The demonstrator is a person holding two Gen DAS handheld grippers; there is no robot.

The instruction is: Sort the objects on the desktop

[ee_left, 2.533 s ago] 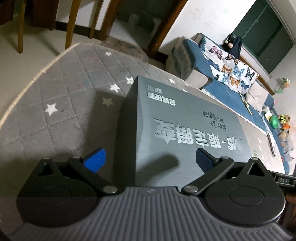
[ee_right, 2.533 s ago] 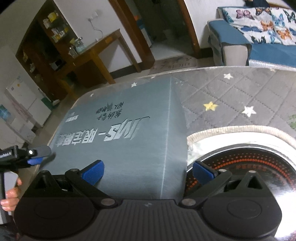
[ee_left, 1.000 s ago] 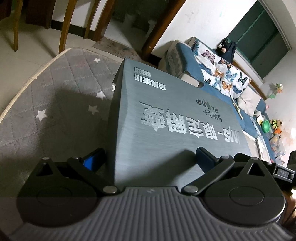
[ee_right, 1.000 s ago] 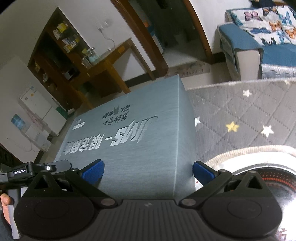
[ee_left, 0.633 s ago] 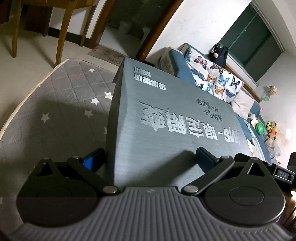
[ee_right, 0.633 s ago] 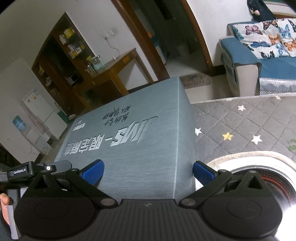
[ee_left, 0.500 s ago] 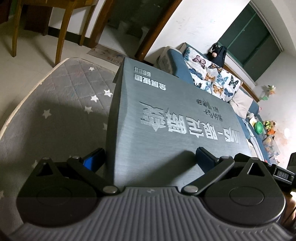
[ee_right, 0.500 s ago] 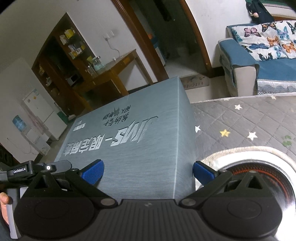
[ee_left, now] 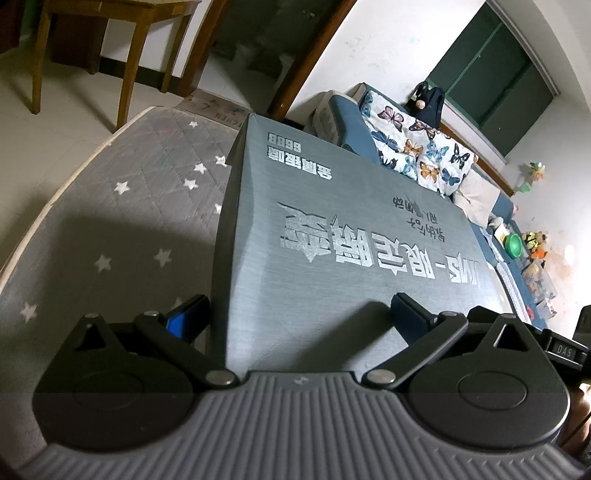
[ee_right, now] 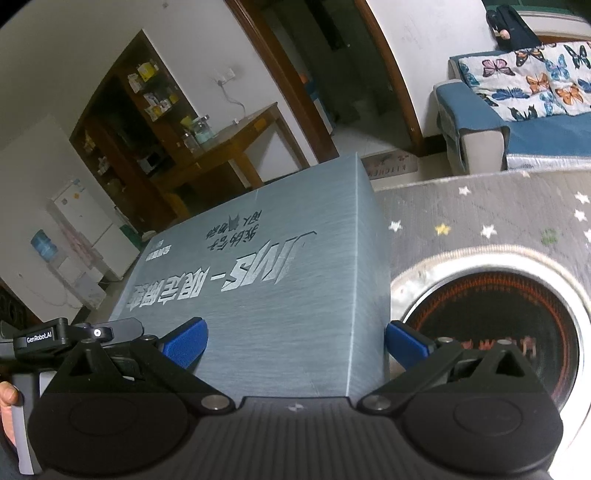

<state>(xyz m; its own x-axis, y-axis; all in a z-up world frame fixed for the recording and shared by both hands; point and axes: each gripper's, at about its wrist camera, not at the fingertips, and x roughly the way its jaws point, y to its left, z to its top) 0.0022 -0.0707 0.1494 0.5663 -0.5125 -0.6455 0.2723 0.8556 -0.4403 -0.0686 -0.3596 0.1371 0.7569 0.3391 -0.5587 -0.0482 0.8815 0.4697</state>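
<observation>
Grey quilted matting with small stars [ee_left: 122,229] covers the table under me, its pale piped edge curving away on my left, with bare tiled floor and a wooden table [ee_left: 122,22] beyond it. On my left camera the big grey box [ee_left: 351,251] with silver lettering fills the middle. My left gripper [ee_left: 295,317] is spread wide around the box's near left corner: one blue pad sits just outside the left side wall, the other lies over the top face. I cannot tell whether either pad presses the cardboard. To the left of the box the mat is open.

On my right camera the same grey box [ee_right: 280,280] shows its right end, and my right gripper [ee_right: 295,341] straddles that near corner, jaws wide, one pad over the top and one just off the right wall. Just beside that wall lies a round black induction cooktop [ee_right: 495,317] with a steel rim, so there is little room there. My left hand [ee_right: 7,402] shows at the frame's edge. A blue sofa [ee_right: 517,125] with a butterfly cover stands past the table's far edge.
</observation>
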